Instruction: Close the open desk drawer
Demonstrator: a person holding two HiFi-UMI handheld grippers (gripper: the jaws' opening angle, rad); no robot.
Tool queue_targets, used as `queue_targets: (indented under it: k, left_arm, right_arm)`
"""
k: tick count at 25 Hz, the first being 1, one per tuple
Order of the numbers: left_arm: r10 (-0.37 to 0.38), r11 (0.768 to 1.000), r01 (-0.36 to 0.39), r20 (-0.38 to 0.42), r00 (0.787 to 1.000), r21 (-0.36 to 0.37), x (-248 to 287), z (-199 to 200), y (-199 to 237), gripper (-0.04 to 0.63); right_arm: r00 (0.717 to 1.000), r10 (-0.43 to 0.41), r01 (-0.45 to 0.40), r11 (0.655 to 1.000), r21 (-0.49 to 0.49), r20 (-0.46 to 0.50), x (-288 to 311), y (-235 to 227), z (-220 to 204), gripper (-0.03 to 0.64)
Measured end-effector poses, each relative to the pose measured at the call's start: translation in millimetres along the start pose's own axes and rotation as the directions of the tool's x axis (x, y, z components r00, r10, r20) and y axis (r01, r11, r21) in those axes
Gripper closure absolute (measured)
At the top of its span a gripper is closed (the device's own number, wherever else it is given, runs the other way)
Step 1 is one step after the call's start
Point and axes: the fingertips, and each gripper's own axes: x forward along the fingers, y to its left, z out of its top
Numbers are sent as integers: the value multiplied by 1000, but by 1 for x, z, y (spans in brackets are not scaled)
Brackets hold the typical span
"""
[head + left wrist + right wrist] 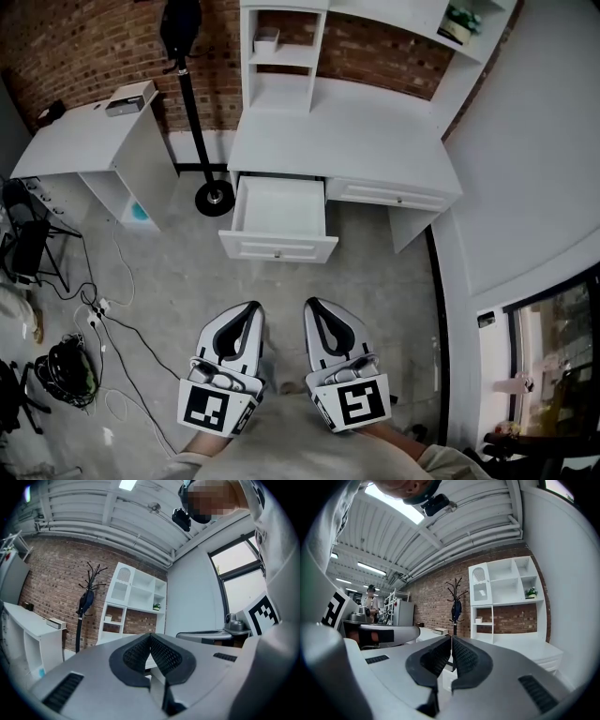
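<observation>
Jaws of the left gripper (249,309) are pressed together on nothing, well short of the desk (347,150). Ahead, the drawer (278,248) stands pulled out under the worktop's left front edge, with what looks like a small knob (277,254) on its front. The right gripper (315,307), just beside the left, is likewise pinched together and empty.
</observation>
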Motion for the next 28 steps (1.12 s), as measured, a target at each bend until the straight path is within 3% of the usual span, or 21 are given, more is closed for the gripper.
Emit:
queue_targets:
  k: [5,8,12,20,28]
  left_arm:
    - [-24,1000,24,-9,1000,6,34,3,52,578]
    - [-52,999,52,-25,998,10,56,5,81,578]
    - [-105,994,105,-43,994,11,84,7,111,578]
    - [-206,979,206,-51,977,1,130,8,143,578]
    - [-229,973,227,-65,971,-31,149,3,160,578]
  right_arm:
    - [1000,-20,20,1000,-9,-24,59,-4,-2,584]
    - [998,-63,63,998,11,9,96,-10,10,584]
    - [994,-112,112,994,-10,-16,132,-21,11,584]
    - [980,-194,193,981,-26,-47,176,-39,11,584]
    - [972,-225,224,974,-31,-62,198,-49,9,584]
